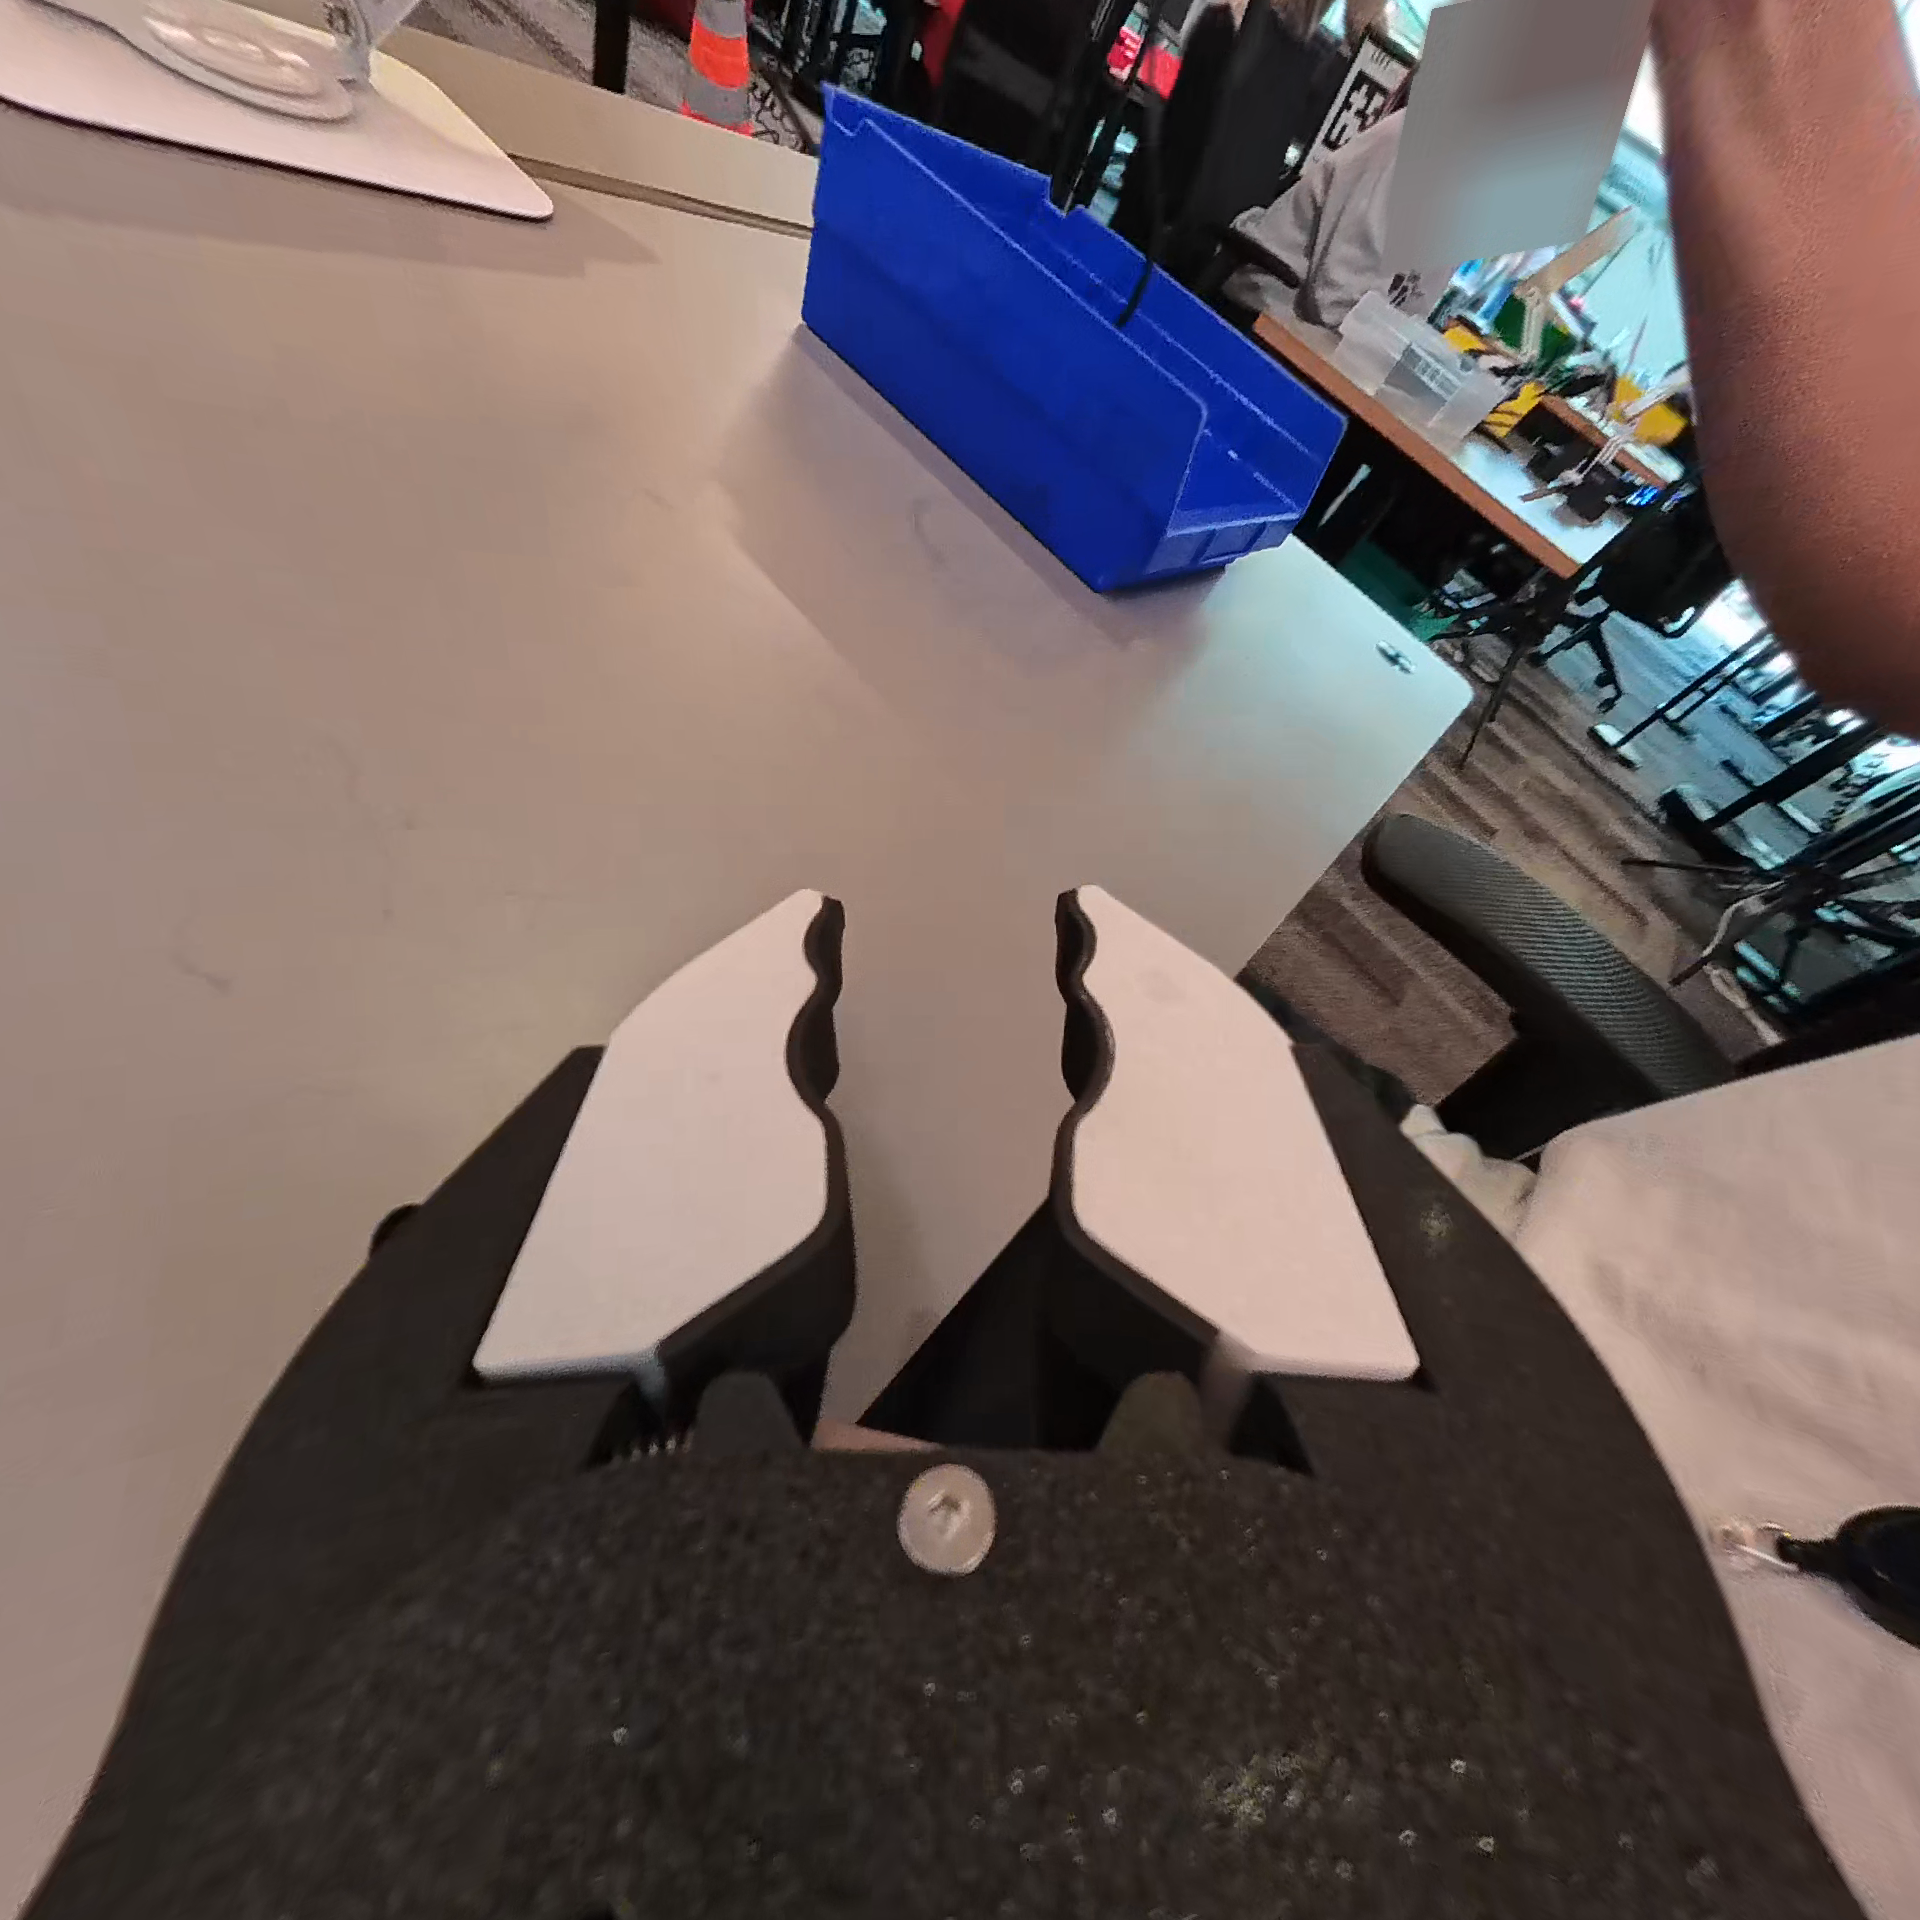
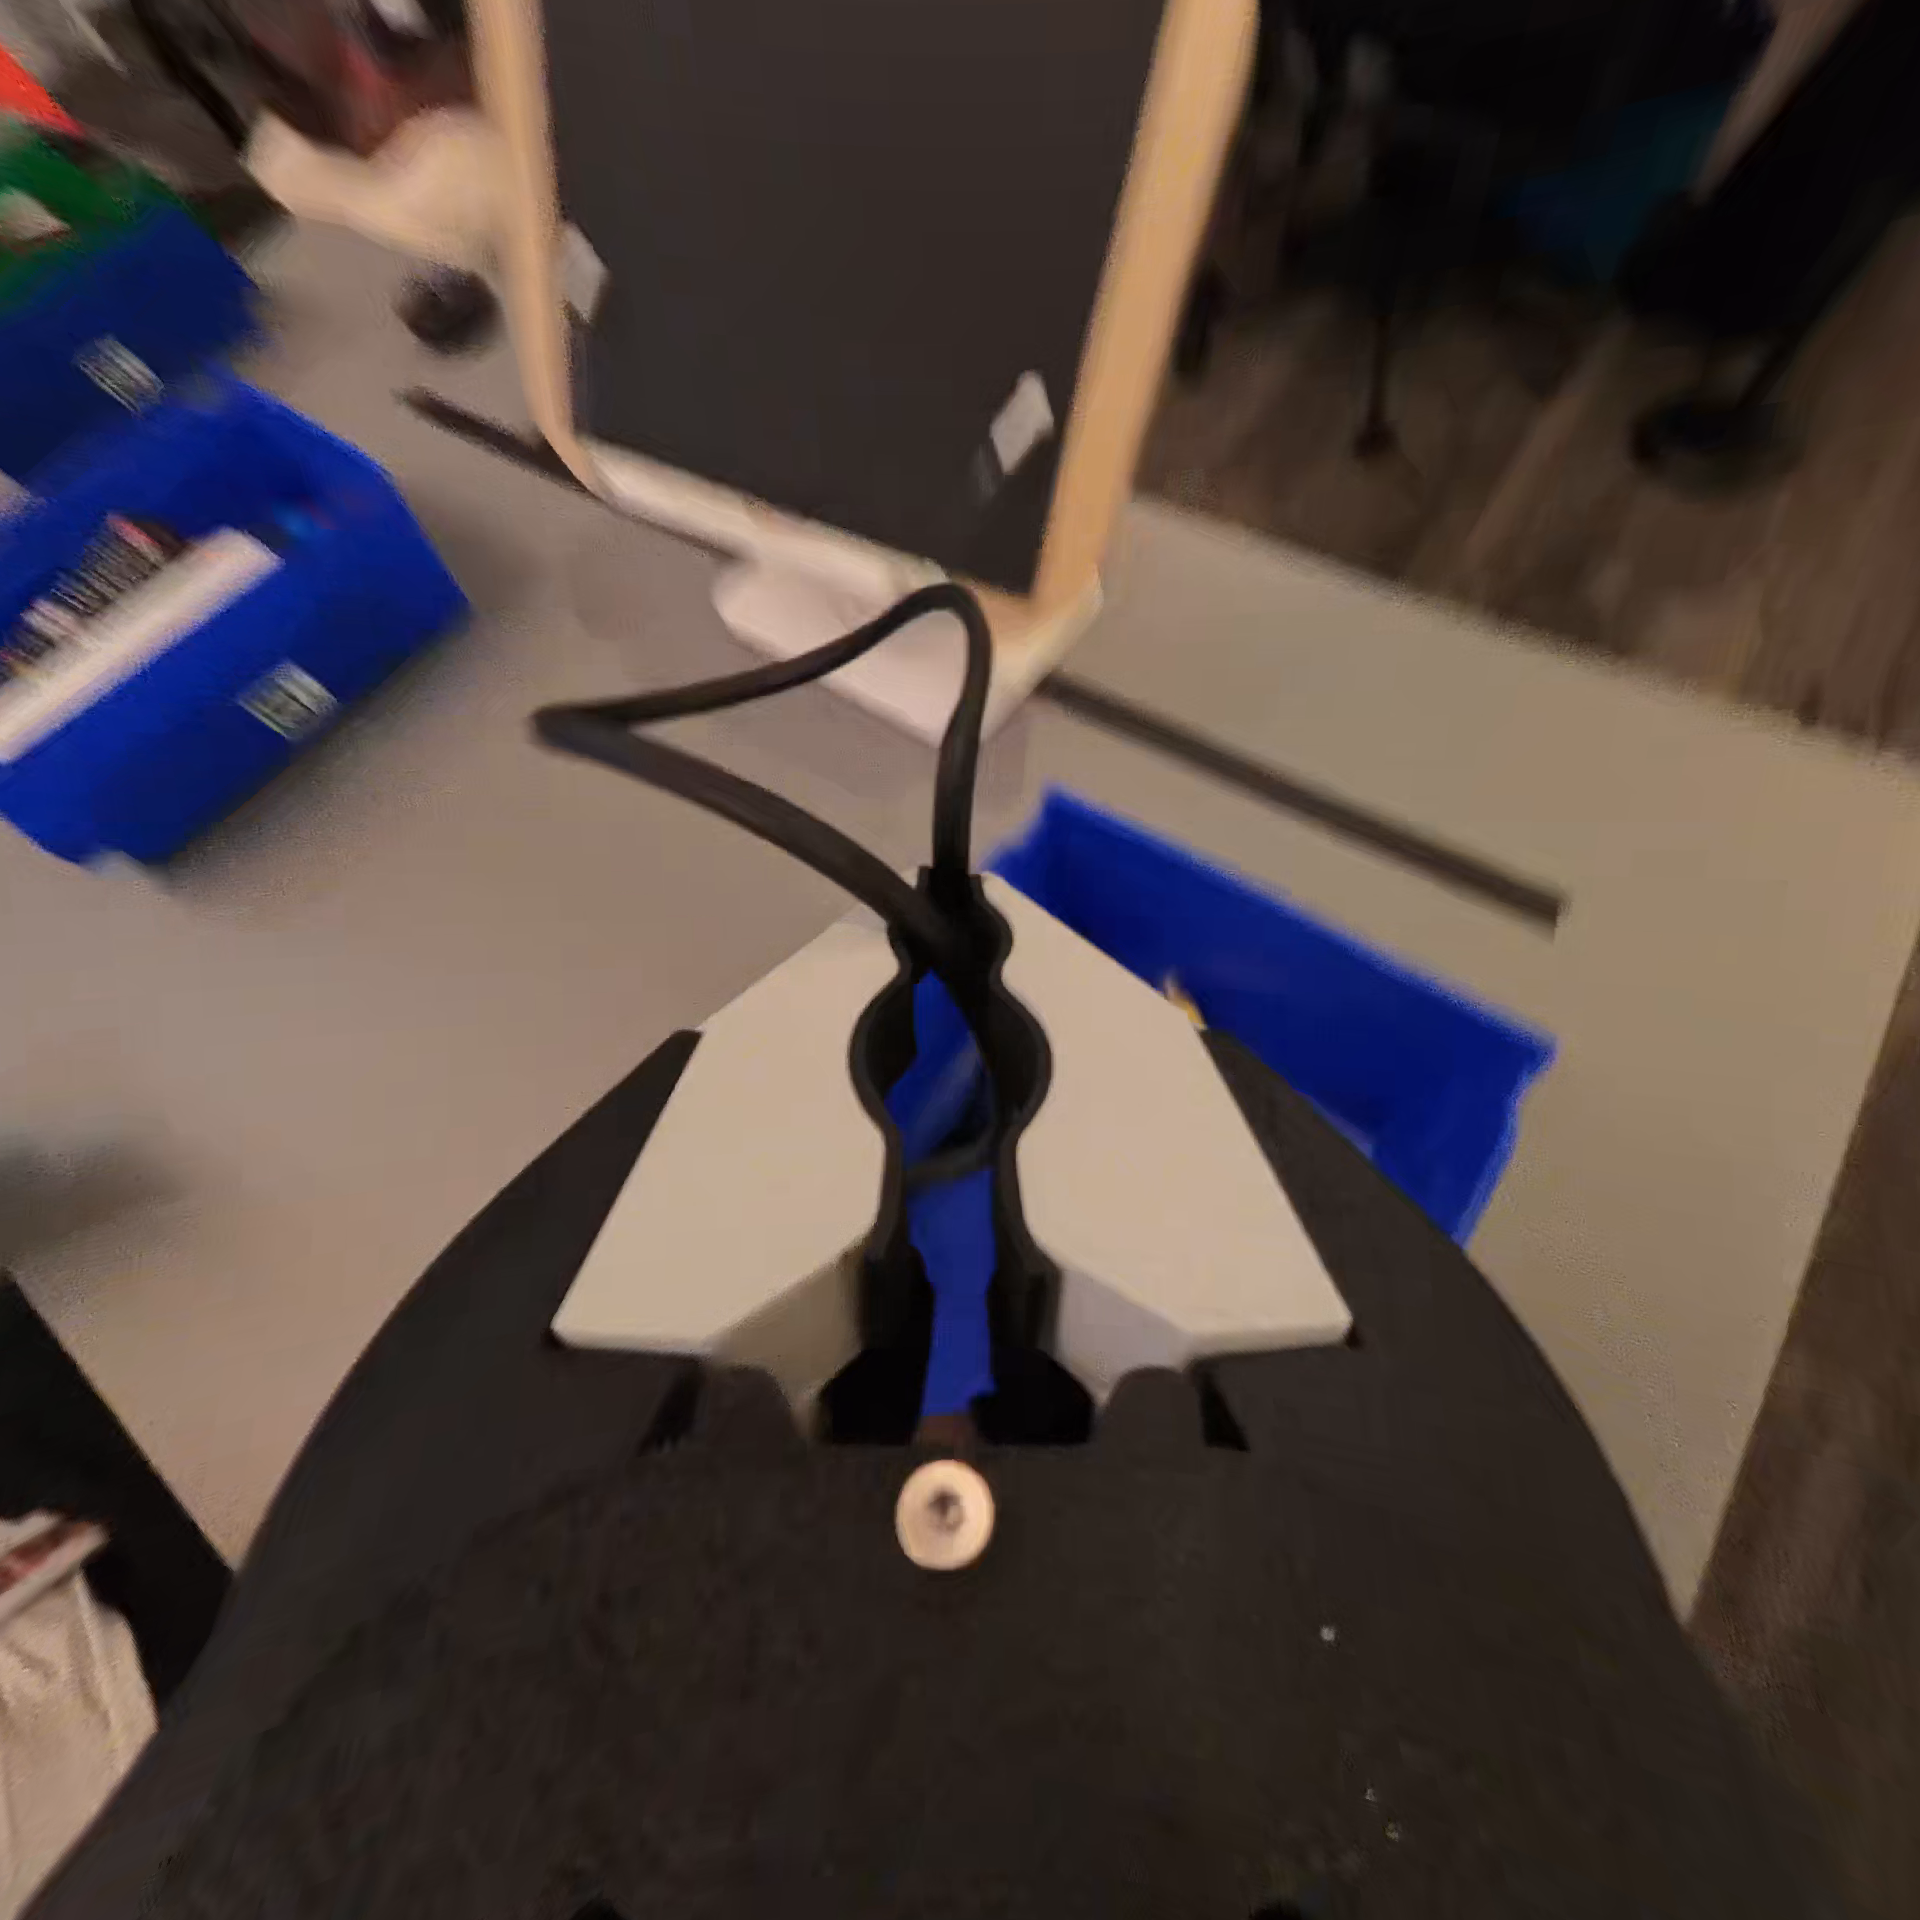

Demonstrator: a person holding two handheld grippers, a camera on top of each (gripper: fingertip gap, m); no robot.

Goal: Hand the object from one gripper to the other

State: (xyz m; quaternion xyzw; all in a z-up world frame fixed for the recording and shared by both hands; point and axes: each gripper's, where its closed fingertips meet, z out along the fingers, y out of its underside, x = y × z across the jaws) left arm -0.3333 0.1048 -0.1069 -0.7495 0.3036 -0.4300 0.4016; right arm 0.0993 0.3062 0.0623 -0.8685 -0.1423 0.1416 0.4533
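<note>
My right gripper (image 2: 951, 894) is shut on a black cable (image 2: 727, 686), which loops out ahead of the fingertips. It hovers over a blue bin (image 2: 1299, 997), and the right wrist view is blurred. In the left wrist view, the same cable (image 1: 1138, 281) hangs down over the blue bin (image 1: 1039, 416) at the table's far right. My left gripper (image 1: 948, 909) is open and empty, low over the grey table (image 1: 416, 623), well short of the bin and the cable.
A person's arm (image 1: 1787, 364) reaches in at the upper right. A white mat (image 1: 436, 156) with a clear glass object lies at the far left. Two more blue bins (image 2: 208, 623) and a wood-framed dark panel (image 2: 831, 260) stand on the table. A chair (image 1: 1538, 956) is beyond the right edge. The tips of one gripper are about 50 cm away from the tips of the other.
</note>
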